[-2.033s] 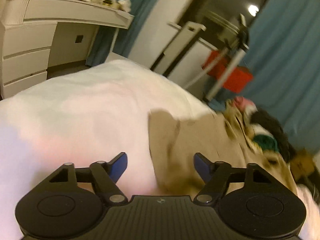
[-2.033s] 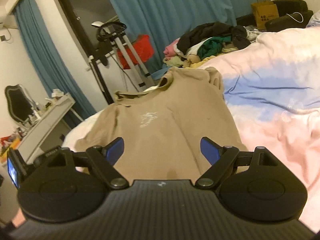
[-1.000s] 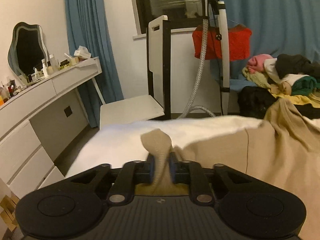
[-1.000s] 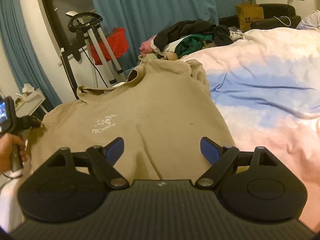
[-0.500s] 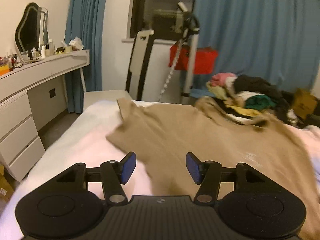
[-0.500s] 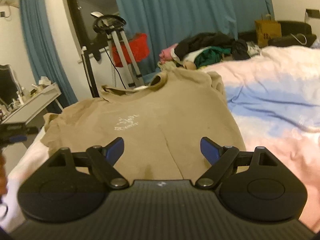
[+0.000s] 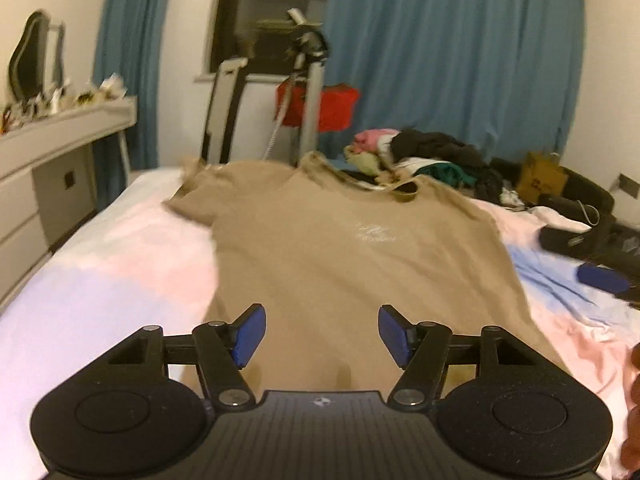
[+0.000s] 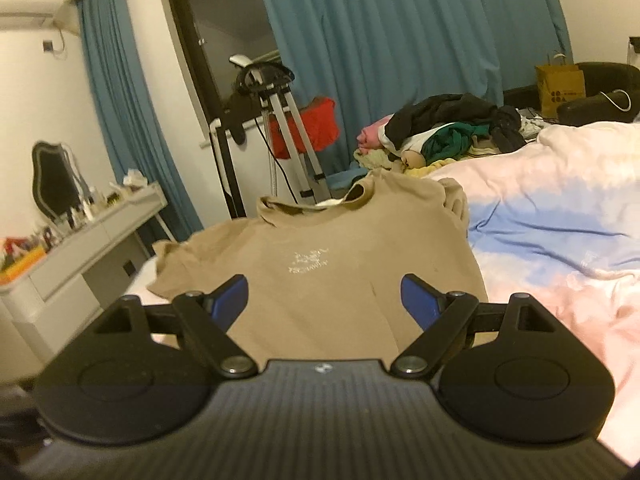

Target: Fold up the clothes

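From the left wrist, the left gripper [image 7: 319, 334] is spread wide and holds nothing; the tan T-shirt [image 7: 340, 248] lies flat on the bed [image 7: 100, 280] straight ahead of it, hem nearest, collar farthest. This view alone shows the other gripper's blue pad [image 7: 600, 277] off to the right.

From the right wrist, the right gripper [image 8: 324, 299] is likewise spread and empty, the T-shirt [image 8: 320, 280] just ahead (white chest print readable here). Its far sleeve is bunched, and a clothes pile [image 8: 440, 132] lies beyond.

T-shirt [image 7: 344, 264] hem hidden behind gripper body | chest print [image 8: 309, 263] — blurred, unreadable
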`<state>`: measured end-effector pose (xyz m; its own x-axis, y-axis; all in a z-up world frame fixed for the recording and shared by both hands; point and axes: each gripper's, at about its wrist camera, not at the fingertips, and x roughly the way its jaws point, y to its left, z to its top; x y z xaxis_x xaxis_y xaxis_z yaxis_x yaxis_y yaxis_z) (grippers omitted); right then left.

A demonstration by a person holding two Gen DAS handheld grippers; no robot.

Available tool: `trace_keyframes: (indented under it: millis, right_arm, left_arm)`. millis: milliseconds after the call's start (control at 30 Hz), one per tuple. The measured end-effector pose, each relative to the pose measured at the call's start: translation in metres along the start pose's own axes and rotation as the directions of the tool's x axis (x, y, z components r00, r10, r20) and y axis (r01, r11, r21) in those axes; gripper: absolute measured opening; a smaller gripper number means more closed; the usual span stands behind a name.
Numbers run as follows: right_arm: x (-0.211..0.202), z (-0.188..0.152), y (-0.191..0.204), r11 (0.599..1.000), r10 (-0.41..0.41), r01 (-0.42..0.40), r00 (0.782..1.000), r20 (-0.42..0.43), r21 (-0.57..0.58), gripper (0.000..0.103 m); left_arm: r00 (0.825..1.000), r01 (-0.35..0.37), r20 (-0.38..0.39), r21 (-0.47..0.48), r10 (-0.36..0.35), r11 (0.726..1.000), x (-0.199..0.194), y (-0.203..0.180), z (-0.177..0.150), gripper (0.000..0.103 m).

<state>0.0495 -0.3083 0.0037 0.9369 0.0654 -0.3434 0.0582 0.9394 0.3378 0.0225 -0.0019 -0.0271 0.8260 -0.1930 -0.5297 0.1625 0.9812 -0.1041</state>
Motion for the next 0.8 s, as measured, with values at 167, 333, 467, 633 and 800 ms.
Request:
trace_keyframes:
  millis: [167,333,467,633,800]
  right_arm:
    - [-0.005,0.002,-0.008,0.999,-0.031,0.031,0.999,-0.016,0.020,0.085]
    - [0.001,-0.001,-0.013,0.998,-0.048,0.050,0.998,-0.045,0.042,0.085]
    - [0.006,-0.005,-0.018,0.997,-0.066,0.069,0.996,-0.064,0.042,0.085]
    - [0.008,-0.005,-0.031,0.991,-0.085,0.093,0.993,-0.085,0.093,0.085]
    - [0.004,-0.003,-0.035,0.988,-0.085,0.095,0.993,-0.086,0.124,0.085]
  left_arm:
    - [0.988,-0.056,-0.144,-0.064,0.046,0.996,0.006,0.043,-0.020,0.067]
    - [0.971,-0.115,-0.219,-0.106,0.090,0.988,0.006,0.059,-0.040,0.063]
    - [0.960,-0.139,-0.257,-0.074,0.116,0.987,0.016,0.059,-0.048,0.048]
    - [0.966,-0.104,-0.247,-0.086,0.080,0.991,0.011,0.061,-0.053,0.006]
    - [0.977,-0.061,-0.215,-0.230,0.010,0.971,-0.004,0.081,-0.047,0.001]
